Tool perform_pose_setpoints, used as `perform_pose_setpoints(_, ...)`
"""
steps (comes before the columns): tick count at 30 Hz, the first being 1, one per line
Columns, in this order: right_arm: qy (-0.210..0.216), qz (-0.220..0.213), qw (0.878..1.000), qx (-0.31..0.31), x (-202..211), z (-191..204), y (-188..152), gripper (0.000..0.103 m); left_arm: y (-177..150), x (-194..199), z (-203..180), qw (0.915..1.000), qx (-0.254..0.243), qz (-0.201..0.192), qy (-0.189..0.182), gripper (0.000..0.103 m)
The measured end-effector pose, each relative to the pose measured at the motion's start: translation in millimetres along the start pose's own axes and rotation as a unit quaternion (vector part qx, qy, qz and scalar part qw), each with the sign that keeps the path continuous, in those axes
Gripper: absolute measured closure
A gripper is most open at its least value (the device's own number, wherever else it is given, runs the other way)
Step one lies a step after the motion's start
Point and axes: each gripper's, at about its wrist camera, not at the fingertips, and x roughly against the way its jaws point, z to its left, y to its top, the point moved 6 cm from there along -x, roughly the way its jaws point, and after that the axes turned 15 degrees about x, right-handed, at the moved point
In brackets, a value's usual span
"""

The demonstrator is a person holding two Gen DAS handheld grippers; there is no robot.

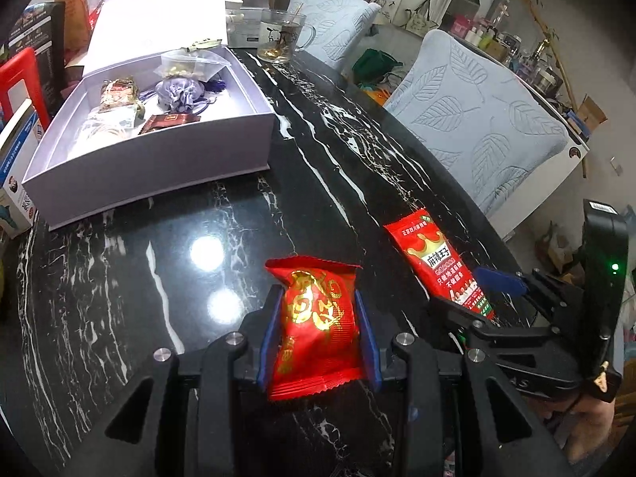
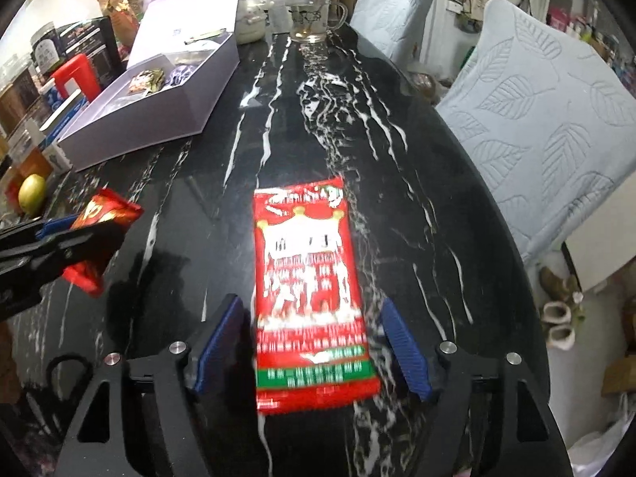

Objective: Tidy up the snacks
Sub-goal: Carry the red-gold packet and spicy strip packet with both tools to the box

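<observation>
The pale lavender box [image 1: 159, 159] sits open at the table's far left, holding a purple drawstring pouch [image 1: 179, 93], a dark brown packet [image 1: 169, 122] and what look like other wrapped snacks, though they blur. A glass mug [image 1: 284, 35] stands beyond it on the black marble table [image 1: 159, 278]. Quilted leaf-pattern chairs [image 1: 477, 119] line the right edge. The left gripper [image 1: 318, 338] is clamped on a red-and-gold snack packet [image 1: 314, 326]. The right gripper [image 2: 310, 349] straddles a long red spicy-strip packet [image 2: 310, 290] lying flat, its pads apart.
</observation>
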Motion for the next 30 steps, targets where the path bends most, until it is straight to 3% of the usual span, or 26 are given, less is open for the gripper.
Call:
perform_pose_setpoints(2,-0.010,-0.002,1.000,0.011,-3.4,1.4,3.3,0.031,-0.4,0.4,0.8,1.0000,0.003,0.000,0.000,0.068)
perform_pose_setpoints(4,-0.011,-0.018,1.000,0.021,-2.9,3.5,5.2,0.050,-0.8,0.0,2.2,1.0000,0.006,0.001,0.000,0.068)
perform_pose_setpoints(7,-0.011,-0.026,0.999,0.021,-1.7,2.7,6.7,0.056,-1.1,-1.3,2.4,1.0000,0.008,0.004,-0.003,0.068)
perform_pose_setpoints(19,0.024,-0.053,0.998,-0.016,9.7,0.4,2.0,0.059,-2.4,-0.9,0.7,0.9999,0.008,0.007,-0.009,0.068)
perform_pose_setpoints(30,0.066,-0.086,0.994,-0.029,37.6,17.0,0.2,0.059,2.1,19.0,-0.9,0.9998,0.007,-0.016,-0.010,0.068)
